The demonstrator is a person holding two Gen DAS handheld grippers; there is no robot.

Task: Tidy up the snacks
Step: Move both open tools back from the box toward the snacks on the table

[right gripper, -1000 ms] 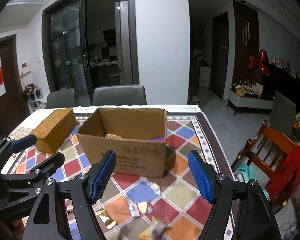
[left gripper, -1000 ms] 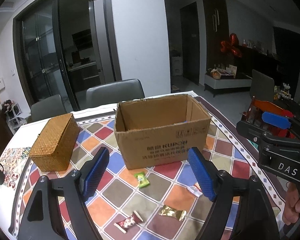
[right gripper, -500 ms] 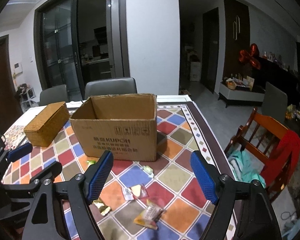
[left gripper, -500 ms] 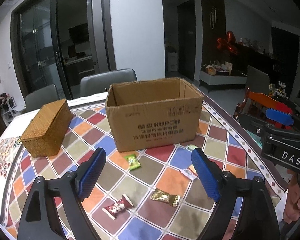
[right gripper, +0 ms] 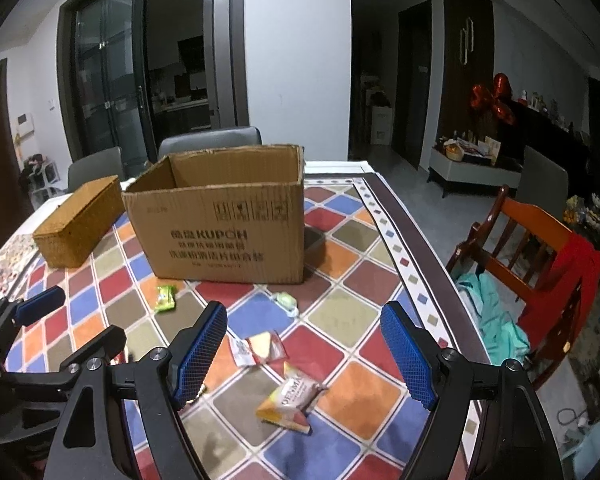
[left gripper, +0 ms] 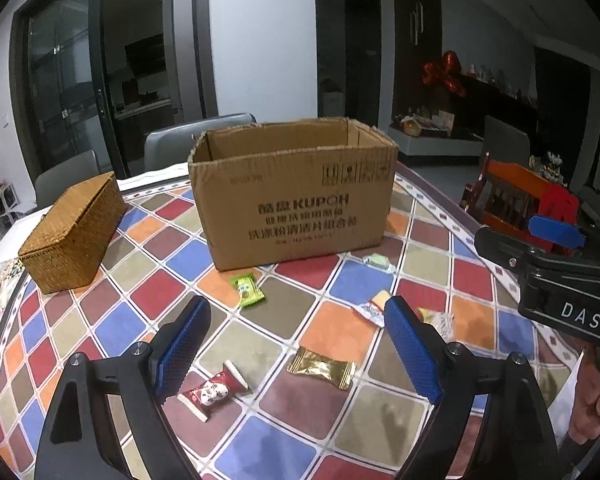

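Note:
An open cardboard box [left gripper: 296, 192] stands on the checkered table; it also shows in the right wrist view [right gripper: 224, 220]. Loose snacks lie in front of it: a green packet [left gripper: 247, 290], a gold candy [left gripper: 322, 367], a red-and-white candy [left gripper: 213, 391], a pale wrapped sweet [left gripper: 376, 261]. In the right wrist view an orange packet [right gripper: 292, 398], a clear wrapper [right gripper: 258, 347] and the green packet [right gripper: 165, 298] lie ahead. My left gripper [left gripper: 296, 350] is open and empty above the candies. My right gripper [right gripper: 302, 354] is open and empty above the wrappers.
A woven wicker box [left gripper: 74, 232] sits left of the cardboard box. Grey chairs [right gripper: 210, 142] stand behind the table. A wooden chair with red and teal clothes [right gripper: 540, 248] stands off the table's right edge [right gripper: 416, 248].
Both grippers have pulled back and dropped lower toward the table. The box looks farther away and more snacks show in front of it. Both stay open.

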